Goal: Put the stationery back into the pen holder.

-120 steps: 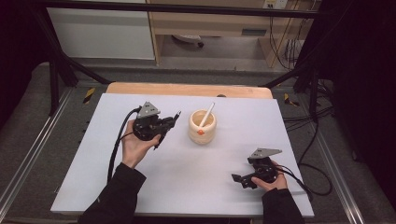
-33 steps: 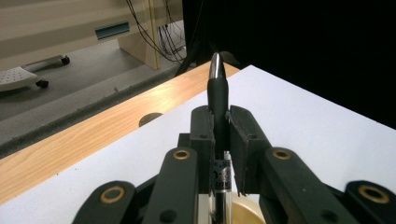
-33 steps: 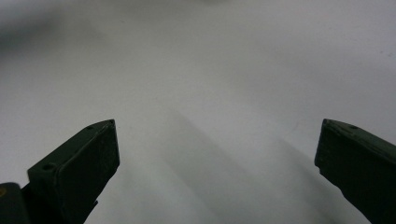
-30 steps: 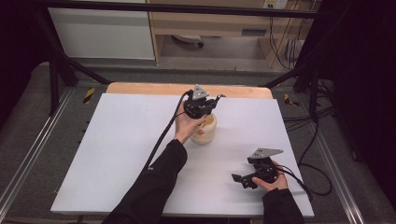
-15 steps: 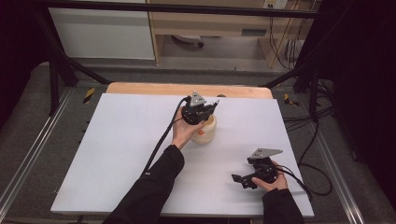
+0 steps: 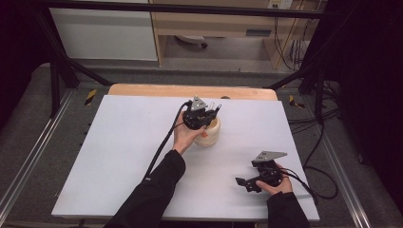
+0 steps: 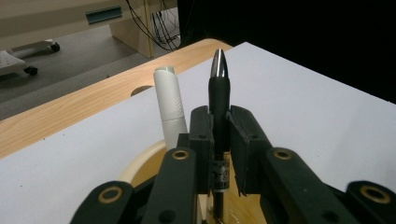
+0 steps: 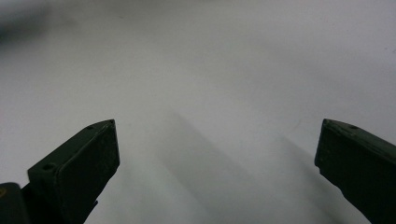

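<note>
Surface (image 6: 119,156): white sheet over a wooden top, nothing on it but one cup and the two tools.

Cup (image 6: 212,134): cream, round, wide-mouthed, sits approx. mid-surface toward the far edge. In left gripper view its rim (image 7: 140,161) shows just below the jaws; a white stick (image 7: 169,105) already stands in it, leaning on the rim.

Progress (judgement): work looks like loading pens into the cup. White stick is in. Black pen (image 7: 218,100) is over the mouth, lower end down inside the rim, but not released. Left to do: open, let pen drop/lean, back the hand off. So late in the step, not finished.

Left hand-held gripper (image 6: 202,115): directly over the cup, touching or nearly touching its top; can't tell which from high view. Jaws drawn in tight, clamped on the pen barrel at the labelled section. Pen stands roughly upright between them, silver tip pointing up and away from the camera. Pen close beside white stick; contact can't be told.

Right hand-held gripper (image 6: 252,182): idle at near right of surface, well apart from cup, resting on or just above the sheet. Jaws spread wide, nothing between them, bare sheet ahead in right gripper view.
</note>
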`<action>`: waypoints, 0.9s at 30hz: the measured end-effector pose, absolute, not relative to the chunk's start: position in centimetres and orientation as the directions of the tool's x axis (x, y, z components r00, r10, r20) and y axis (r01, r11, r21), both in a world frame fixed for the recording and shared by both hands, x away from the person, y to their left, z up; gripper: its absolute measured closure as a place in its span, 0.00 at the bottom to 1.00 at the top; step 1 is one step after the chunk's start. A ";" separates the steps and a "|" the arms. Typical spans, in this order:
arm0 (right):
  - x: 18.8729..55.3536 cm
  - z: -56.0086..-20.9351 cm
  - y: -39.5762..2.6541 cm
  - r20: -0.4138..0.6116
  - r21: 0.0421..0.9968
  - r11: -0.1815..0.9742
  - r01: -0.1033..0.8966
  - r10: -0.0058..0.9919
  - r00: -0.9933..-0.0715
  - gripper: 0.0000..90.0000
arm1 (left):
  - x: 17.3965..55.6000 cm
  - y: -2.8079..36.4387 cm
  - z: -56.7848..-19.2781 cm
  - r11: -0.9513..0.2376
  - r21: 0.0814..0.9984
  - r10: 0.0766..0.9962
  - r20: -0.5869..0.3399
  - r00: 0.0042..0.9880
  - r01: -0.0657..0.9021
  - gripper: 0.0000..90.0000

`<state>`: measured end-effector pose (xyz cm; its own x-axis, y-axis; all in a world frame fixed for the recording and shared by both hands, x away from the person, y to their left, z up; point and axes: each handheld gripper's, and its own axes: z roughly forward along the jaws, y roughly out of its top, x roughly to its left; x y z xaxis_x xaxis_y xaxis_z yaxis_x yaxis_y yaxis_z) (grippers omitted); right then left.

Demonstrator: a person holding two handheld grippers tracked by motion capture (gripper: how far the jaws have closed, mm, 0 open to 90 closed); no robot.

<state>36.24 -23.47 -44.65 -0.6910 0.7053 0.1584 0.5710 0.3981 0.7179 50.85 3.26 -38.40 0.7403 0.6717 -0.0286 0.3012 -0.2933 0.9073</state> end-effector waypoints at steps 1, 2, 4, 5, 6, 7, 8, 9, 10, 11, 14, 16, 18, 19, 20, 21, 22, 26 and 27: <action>36.2 -44.6 -23.5 0.161 0.718 0.396 0.572 0.706 -0.690 0.01 | 50.9 3.3 -38.4 -0.299 0.903 0.671 -0.030 0.741 0.308 0.87; 36.2 -44.6 -23.5 0.162 0.718 0.395 0.573 0.705 -0.690 0.01 | 50.8 3.3 -38.4 -0.309 0.901 0.673 -0.021 0.739 0.306 0.85; 36.2 -44.6 -23.5 0.162 0.720 0.393 0.572 0.706 -0.689 0.01 | 50.8 3.4 -38.4 -0.330 0.893 0.670 -0.006 0.742 0.305 0.81; 36.2 -44.6 -23.5 0.162 0.719 0.393 0.573 0.706 -0.689 0.01 | 50.7 3.4 -38.3 -0.336 0.891 0.669 -0.002 0.743 0.304 0.80; 36.2 -44.6 -23.5 0.162 0.719 0.394 0.573 0.706 -0.689 0.01 | 50.7 3.5 -38.2 -0.340 0.890 0.667 0.001 0.745 0.303 0.79; 36.2 -44.6 -23.5 0.161 0.718 0.396 0.573 0.706 -0.690 0.01 | 50.6 3.6 -38.1 -0.340 0.890 0.666 0.000 0.746 0.304 0.78; 36.2 -44.6 -23.5 0.161 0.717 0.396 0.573 0.706 -0.690 0.01 | 50.5 3.6 -37.9 -0.342 0.890 0.665 0.002 0.747 0.302 0.77; 36.2 -44.6 -23.5 0.161 0.717 0.396 0.573 0.706 -0.690 0.01 | 50.3 3.7 -37.7 -0.342 0.890 0.664 0.003 0.748 0.301 0.76; 36.2 -44.6 -23.5 0.162 0.718 0.396 0.573 0.706 -0.690 0.01 | 50.2 3.8 -37.5 -0.346 0.889 0.664 0.005 0.748 0.301 0.74; 36.2 -44.6 -23.5 0.162 0.718 0.395 0.573 0.706 -0.690 0.01 | 50.1 3.9 -37.3 -0.350 0.886 0.663 0.006 0.749 0.303 0.72; 36.2 -44.6 -23.5 0.160 0.720 0.394 0.572 0.707 -0.689 0.01 | 49.7 4.5 -36.6 -0.360 0.881 0.663 0.009 0.749 0.308 0.66; 36.2 -44.6 -23.5 0.160 0.719 0.394 0.572 0.707 -0.689 0.01 | 49.5 5.0 -36.1 -0.358 0.876 0.662 -0.005 0.749 0.323 0.62; 36.2 -44.6 -23.5 0.162 0.718 0.393 0.575 0.708 -0.687 0.01 | 49.2 5.6 -35.8 -0.362 0.871 0.663 -0.010 0.749 0.332 0.58; 36.2 -44.6 -23.5 0.159 0.718 0.396 0.572 0.707 -0.689 0.01 | 49.1 5.9 -35.6 -0.366 0.868 0.661 -0.010 0.750 0.334 0.56; 36.2 -44.6 -23.5 0.159 0.718 0.395 0.572 0.708 -0.688 0.01 | 48.9 6.2 -35.5 -0.372 0.864 0.661 -0.011 0.750 0.340 0.54; 36.2 -44.6 -23.5 0.159 0.718 0.395 0.573 0.708 -0.688 0.01 | 48.8 6.5 -35.3 -0.378 0.859 0.665 -0.008 0.747 0.345 0.52; 36.2 -44.6 -23.5 0.157 0.718 0.396 0.572 0.708 -0.688 0.01 | 48.6 6.8 -35.2 -0.386 0.853 0.667 -0.005 0.745 0.351 0.50; 36.3 -44.6 -23.5 0.154 0.719 0.397 0.571 0.709 -0.688 0.01 | 47.9 8.3 -34.8 -0.386 0.848 0.669 -0.014 0.743 0.363 0.43; 36.3 -44.6 -23.5 0.154 0.719 0.397 0.570 0.709 -0.688 0.01 | 47.8 8.7 -34.7 -0.387 0.845 0.670 -0.015 0.742 0.368 0.42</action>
